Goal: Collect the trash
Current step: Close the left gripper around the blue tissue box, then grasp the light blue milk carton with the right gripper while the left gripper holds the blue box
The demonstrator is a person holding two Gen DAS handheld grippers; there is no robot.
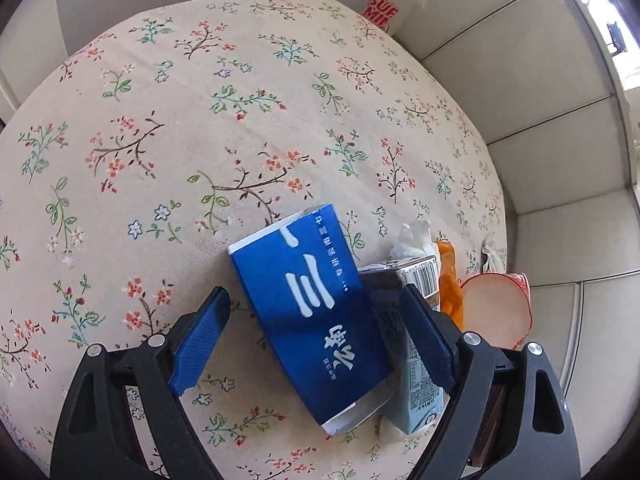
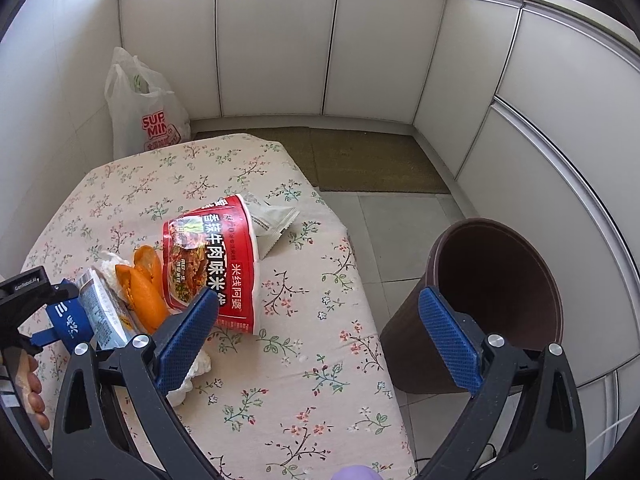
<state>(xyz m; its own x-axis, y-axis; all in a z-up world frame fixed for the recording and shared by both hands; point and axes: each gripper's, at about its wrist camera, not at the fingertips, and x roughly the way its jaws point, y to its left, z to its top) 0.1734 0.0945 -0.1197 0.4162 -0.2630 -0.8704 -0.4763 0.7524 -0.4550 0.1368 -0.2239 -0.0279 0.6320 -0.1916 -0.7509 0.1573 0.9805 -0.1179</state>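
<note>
Left wrist view: my left gripper (image 1: 316, 320) is spread wide, fingers either side of the blue carton (image 1: 310, 308) lying flat on the floral tablecloth (image 1: 160, 120); neither pad clearly touches it. A pale-blue carton (image 1: 416, 380) lies just beside the blue carton's right edge, orange peel (image 1: 450, 284) beyond. Cloth past the blue carton is bare.

Right wrist view: my right gripper (image 2: 320, 320) is spread, holding nothing. Red noodle bowl (image 2: 218, 264) lies tipped near the table edge; brown bin (image 2: 496, 296) stands off that edge, mouth unobstructed
</note>
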